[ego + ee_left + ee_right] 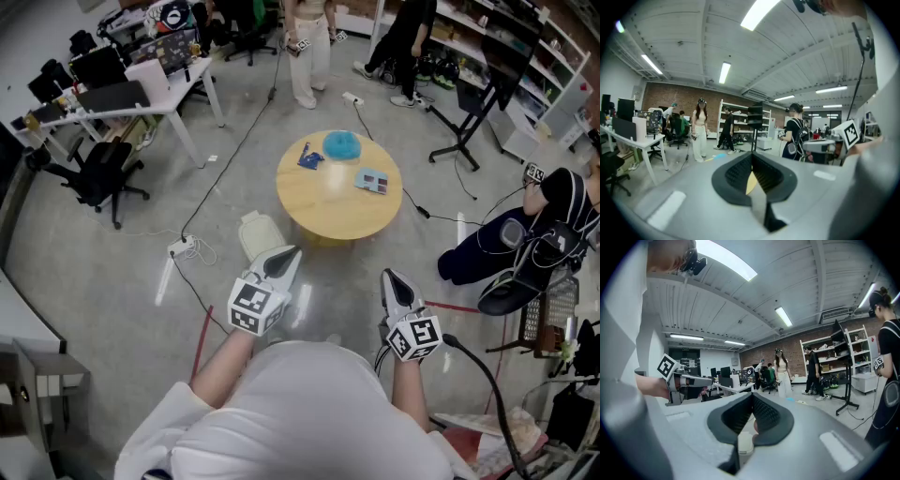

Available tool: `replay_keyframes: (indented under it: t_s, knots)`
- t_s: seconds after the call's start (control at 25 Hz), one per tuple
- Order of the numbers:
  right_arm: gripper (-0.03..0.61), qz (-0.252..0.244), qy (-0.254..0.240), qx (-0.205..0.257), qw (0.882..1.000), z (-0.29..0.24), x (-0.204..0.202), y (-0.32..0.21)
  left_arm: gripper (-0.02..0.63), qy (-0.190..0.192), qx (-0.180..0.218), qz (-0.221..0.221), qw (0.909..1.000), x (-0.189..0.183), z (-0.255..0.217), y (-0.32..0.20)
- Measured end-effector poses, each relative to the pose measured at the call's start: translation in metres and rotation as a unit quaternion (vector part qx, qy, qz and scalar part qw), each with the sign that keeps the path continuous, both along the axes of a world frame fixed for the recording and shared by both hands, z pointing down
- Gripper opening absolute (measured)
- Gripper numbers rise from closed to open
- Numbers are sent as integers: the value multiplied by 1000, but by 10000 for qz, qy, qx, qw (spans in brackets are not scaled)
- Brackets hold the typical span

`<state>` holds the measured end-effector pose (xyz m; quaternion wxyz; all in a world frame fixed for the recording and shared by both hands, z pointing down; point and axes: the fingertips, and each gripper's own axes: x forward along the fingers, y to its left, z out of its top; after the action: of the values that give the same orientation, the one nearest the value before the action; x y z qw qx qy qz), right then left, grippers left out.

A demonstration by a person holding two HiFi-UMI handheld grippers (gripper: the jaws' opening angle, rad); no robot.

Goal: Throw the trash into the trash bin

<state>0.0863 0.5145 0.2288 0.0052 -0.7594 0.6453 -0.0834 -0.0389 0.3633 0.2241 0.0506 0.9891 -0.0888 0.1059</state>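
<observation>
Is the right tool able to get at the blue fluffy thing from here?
Probably not yet: the right tool sits near the body, and the blue fluffy thing lies at the far edge of the round table. Nothing blocks the way.

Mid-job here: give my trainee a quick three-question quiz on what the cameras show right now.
1. True or false: the right gripper holds a piece of trash.
2. How many items lie on the round table?
3. The white bin stands: A) on the table, B) on the floor beside the table, C) on a shelf.
Key: 1 false, its jaws are shut on nothing. 2 three: a blue fluffy thing, a blue wrapper, a flat packet. 3 B.
</observation>
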Motion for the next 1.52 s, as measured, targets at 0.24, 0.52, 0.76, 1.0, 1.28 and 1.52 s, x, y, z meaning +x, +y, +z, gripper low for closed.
replay_keyframes:
  t_s: [0.24, 0.52, 0.76, 1.0, 1.28, 1.52]
  knots:
    - [0, -9, -8, 4, 10000, -1, 1, 0, 3, 0, 10, -10, 10000, 1, -2, 1]
    - [0, -54, -46, -1, 10000, 0, -1, -1, 3, -5, 28, -69, 10000, -2, -6, 1]
    - [0, -167, -108, -36, 9998, 4, -3, 0, 3, -46, 16, -108, 9999, -4, -4, 5]
    - [0, -288, -174, -87, 9994, 11, -1, 5, 3, -75, -38, -138, 9999, -2, 8, 13]
    - [0, -426, -240, -178, 9986, 21, 9, 15, 3, -153, -114, -291, 9994, 2, 17, 27]
    - [1, -628, -257, -193, 9975, 23, 19, 24, 3, -206, -131, -461, 9986, 10, 18, 38]
